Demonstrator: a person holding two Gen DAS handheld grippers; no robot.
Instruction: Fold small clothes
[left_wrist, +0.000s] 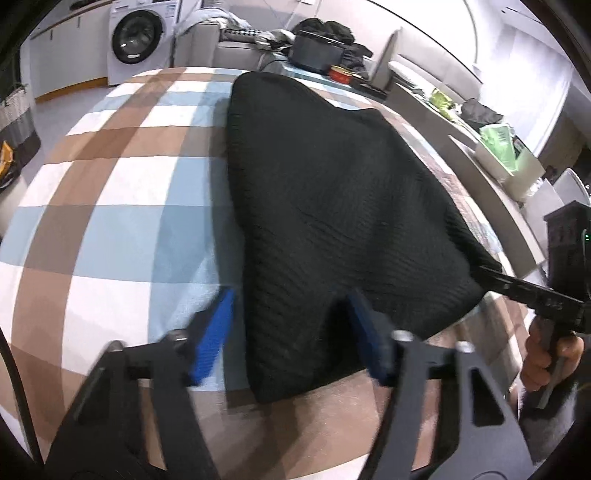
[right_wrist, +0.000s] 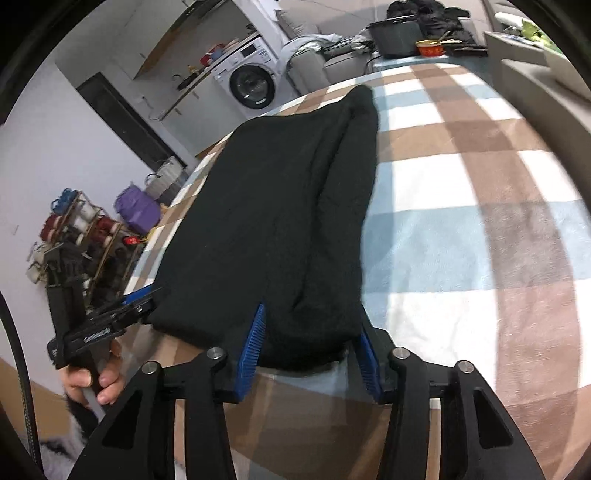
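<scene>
A black knitted garment (left_wrist: 314, 184) (right_wrist: 277, 203) lies folded lengthwise on a checked brown, white and blue blanket (left_wrist: 129, 184) (right_wrist: 461, 221). My left gripper (left_wrist: 291, 295) straddles the garment's near left corner. Its blue pads are apart, and a strip of blanket shows between the left pad (left_wrist: 214, 332) and the cloth. My right gripper (right_wrist: 314, 310) straddles the near right corner, and its pads flank the flat cloth without pinching it. Each gripper shows in the other's view, at the garment's near edge (left_wrist: 517, 284) (right_wrist: 122, 310), held by a hand.
At the far end stand a dark pot (left_wrist: 317, 51) (right_wrist: 397, 35), a red bowl (left_wrist: 341, 74) (right_wrist: 430, 48) and a pile of dark clothes. A washing machine (left_wrist: 136, 37) (right_wrist: 253, 83) stands beyond. A rack of spools (right_wrist: 81, 229) is on the floor at the left.
</scene>
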